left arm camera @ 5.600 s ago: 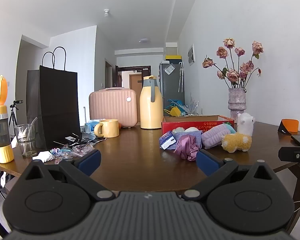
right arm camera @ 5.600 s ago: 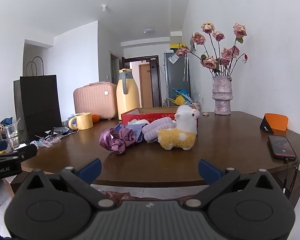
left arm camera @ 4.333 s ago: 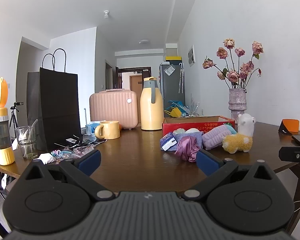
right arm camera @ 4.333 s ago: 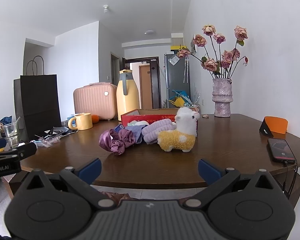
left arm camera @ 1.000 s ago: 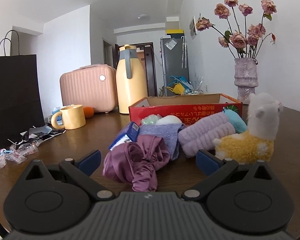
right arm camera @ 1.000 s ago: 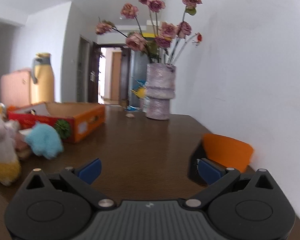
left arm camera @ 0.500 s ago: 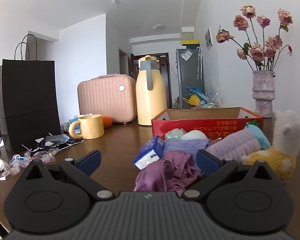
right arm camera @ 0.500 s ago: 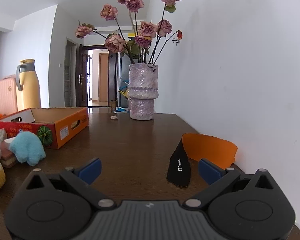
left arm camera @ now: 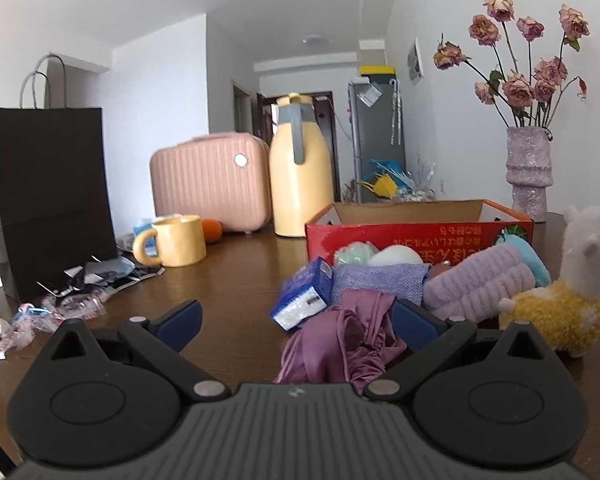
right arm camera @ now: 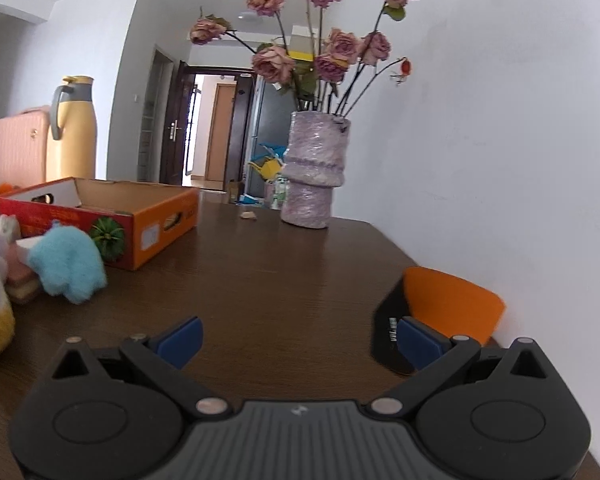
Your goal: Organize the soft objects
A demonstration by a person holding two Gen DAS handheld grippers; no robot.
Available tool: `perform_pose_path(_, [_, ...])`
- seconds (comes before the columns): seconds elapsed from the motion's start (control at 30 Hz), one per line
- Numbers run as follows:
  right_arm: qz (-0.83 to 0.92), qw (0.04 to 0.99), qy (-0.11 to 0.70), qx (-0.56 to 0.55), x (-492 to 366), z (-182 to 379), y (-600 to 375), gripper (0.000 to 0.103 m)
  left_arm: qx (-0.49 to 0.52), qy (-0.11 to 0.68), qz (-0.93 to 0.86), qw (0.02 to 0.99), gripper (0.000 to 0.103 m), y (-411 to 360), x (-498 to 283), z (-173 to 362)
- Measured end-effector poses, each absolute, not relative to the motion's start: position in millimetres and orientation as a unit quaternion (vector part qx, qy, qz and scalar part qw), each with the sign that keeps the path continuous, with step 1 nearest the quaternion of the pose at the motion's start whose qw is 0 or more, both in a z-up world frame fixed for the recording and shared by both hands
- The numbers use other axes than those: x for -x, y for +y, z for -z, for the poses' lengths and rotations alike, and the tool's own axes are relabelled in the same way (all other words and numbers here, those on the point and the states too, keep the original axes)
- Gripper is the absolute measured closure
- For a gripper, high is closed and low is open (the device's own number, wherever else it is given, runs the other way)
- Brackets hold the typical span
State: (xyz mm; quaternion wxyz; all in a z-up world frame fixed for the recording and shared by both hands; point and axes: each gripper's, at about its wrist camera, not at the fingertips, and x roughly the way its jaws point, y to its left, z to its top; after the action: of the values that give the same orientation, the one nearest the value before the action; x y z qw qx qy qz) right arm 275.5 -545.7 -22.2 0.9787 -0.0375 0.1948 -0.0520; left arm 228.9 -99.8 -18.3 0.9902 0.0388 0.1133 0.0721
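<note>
Between open left jaws, crumpled satiny purple cloth (left arm camera: 340, 344)

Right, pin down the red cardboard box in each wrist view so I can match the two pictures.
Left wrist view: the red cardboard box sits right of centre, behind the pile of soft things, its printed long side facing the camera.
Right wrist view: the box is at the left, seen from its orange end.
Shared landmark: the purple vase of dried roses, beyond the box in both.
</note>
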Motion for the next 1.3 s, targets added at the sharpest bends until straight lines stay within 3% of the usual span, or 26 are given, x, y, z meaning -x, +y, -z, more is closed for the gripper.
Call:
perform_pose_path(0.2, [-0.026,0.989,0.147,-0.019,-267.7,-3.4,-516.1,0.000,-0.013,0.153,-0.041,0.987,0.000,-90.6,-241.8,15.0])
perform_pose_path(0.27, [-0.062,0.988,0.137,-0.026,-265.1,-11.1,-497.3,0.000,0.002,0.169,-0.028,0.985,0.005,-84.9,-246.3,14.3])
perform_pose_path(0.4, [-0.129,0.986,0.107,-0.025,-257.8,-22.8,-451.7,0.000,0.026,0.196,-0.006,0.980,0.029,-74.8,-252.9,14.9])
perform_pose_path(0.63, [-0.252,0.961,0.113,-0.037,-266.4,-35.6,-361.1,0.002,0.042,0.216,-0.015,0.975,0.025,-47.2,-258.1,17.4])
perform_pose_path(0.87, [-0.310,0.934,0.179,0.019,-309.0,-20.7,-257.2,0.016,0.077,0.201,-0.076,0.974,0.022,3.3,-253.9,11.8])
perform_pose_path(0.97, [-0.328,0.920,0.212,0.018,-332.5,-10.3,-221.0,0.029,0.093,0.202,-0.042,0.974,0.022,14.8,-245.2,10.2])
perform_pose_path(1.07, [-0.346,0.908,0.238,-0.003,-355.2,-1.8,-198.9,0.035,0.127,0.220,0.030,0.967,0.023,18.8,-240.7,13.2])
perform_pose_path(1.13, [-0.339,0.904,0.260,-0.015,-367.5,5.2,-188.9,0.049,0.139,0.225,0.067,0.962,0.048,18.5,-240.8,16.8])
perform_pose_path(1.17, [-0.337,0.901,0.271,-0.020,-371.8,8.0,-184.9,0.068,0.140,0.235,0.076,0.959,0.055,17.6,-244.7,18.4])
perform_pose_path(1.2, [-0.336,0.898,0.284,-0.026,-374.1,11.0,-183.8,0.080,0.142,0.242,0.083,0.956,0.072,17.3,-248.2,19.7])
perform_pose_path(1.3, [-0.316,0.903,0.290,-0.025,-361.2,10.7,-189.1,0.085,0.159,0.268,0.087,0.946,0.079,24.4,-259.5,25.4])
